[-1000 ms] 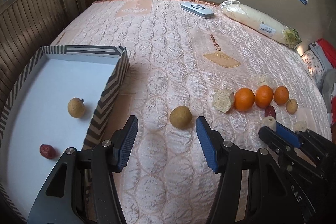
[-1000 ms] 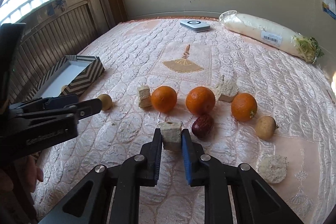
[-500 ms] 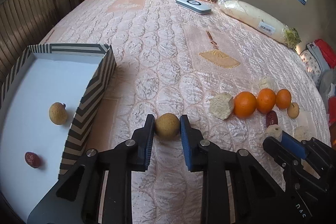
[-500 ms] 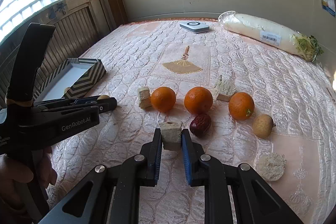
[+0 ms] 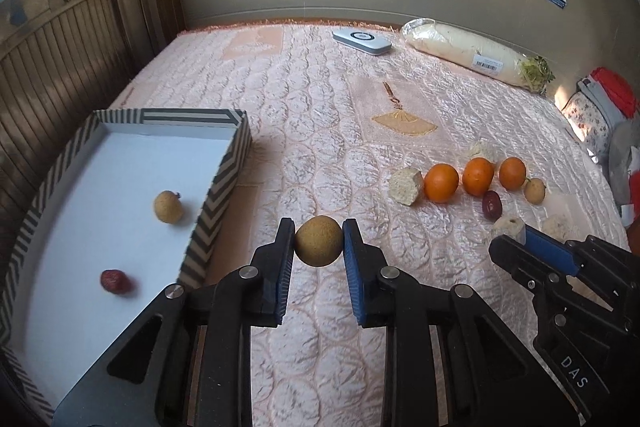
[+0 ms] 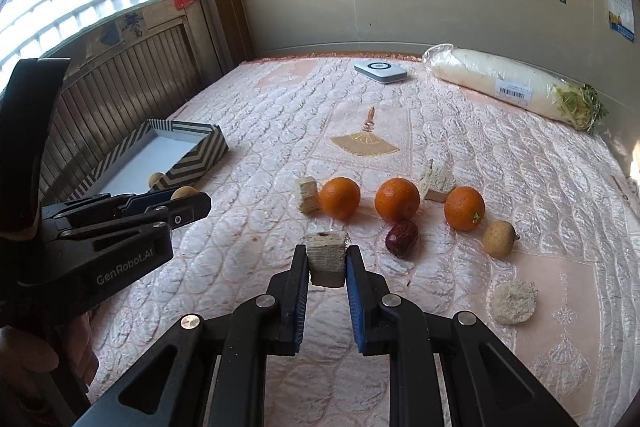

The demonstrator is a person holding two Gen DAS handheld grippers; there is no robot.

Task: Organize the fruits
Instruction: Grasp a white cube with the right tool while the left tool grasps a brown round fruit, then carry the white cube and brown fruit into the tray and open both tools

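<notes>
The left gripper (image 5: 319, 242), whose fingers stood wide apart around a round tan fruit (image 5: 319, 241) a second ago, is now clamped on it and holds it just right of the striped box (image 5: 218, 183), apparently clear of the pink quilted bedspread (image 5: 320, 99). The wider view of wall and window suggests the gripper has lifted and tilted back. The right gripper (image 6: 327, 261) remains clamped on a pale cut chunk (image 6: 326, 259), as it was before, near a dark red date (image 6: 401, 238).

Inside the box lie a second tan fruit (image 5: 168, 206) and a small red fruit (image 5: 115, 281), unmoved. Three oranges (image 6: 396, 199) stay in their row, with another tan fruit (image 6: 497, 238) and a pale round slice (image 6: 514, 301) to their right.

From the right wrist, the box's near wall hides most of its contents, and the left gripper's body covers all but the top of the held fruit. The chunk's underside is screened by the fingers, so whether it touches the bedspread cannot be told. A wrapped white radish (image 6: 504, 83) and a flat white device (image 6: 380, 71) lie at the far edge.
</notes>
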